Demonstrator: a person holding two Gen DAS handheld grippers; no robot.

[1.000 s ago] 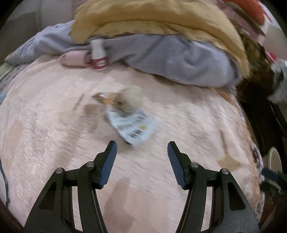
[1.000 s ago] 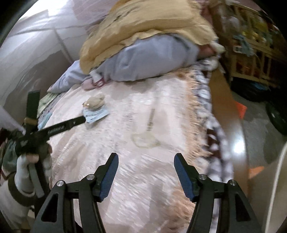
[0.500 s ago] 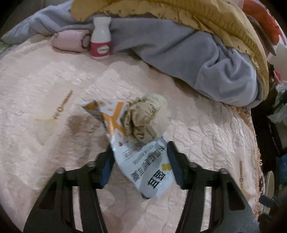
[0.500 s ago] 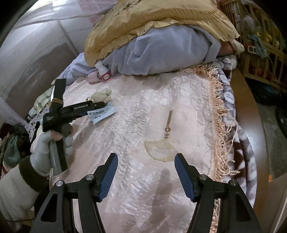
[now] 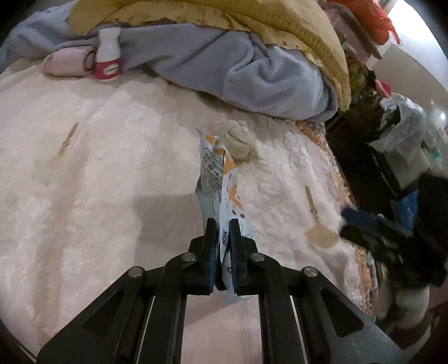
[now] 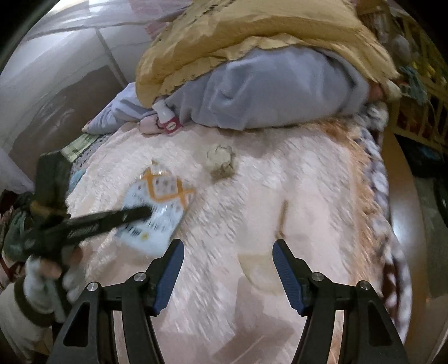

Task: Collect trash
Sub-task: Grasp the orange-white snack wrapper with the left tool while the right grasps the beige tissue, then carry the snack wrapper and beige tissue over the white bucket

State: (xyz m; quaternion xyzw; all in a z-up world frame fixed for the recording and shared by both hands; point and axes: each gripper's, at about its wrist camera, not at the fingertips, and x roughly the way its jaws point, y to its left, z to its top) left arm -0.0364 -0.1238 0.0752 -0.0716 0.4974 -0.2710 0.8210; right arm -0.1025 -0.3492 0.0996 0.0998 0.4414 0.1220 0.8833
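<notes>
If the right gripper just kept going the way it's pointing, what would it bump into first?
Probably only the pink bedspread. The right gripper is open and empty and points down at bare cover; the crumpled paper ball lies farther ahead, slightly left. Depth is uncertain.

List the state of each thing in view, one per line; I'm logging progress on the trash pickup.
Left gripper: shut on the wrapper.
White and orange plastic snack wrapper: pinched, standing on edge.
Crumpled beige paper ball: loose on the pink quilted bedspread, untouched.
Right gripper: open, empty.
Small white bottle with red label: upright, capped.
Grey fleece blanket: bunched under a yellow blanket.
</notes>
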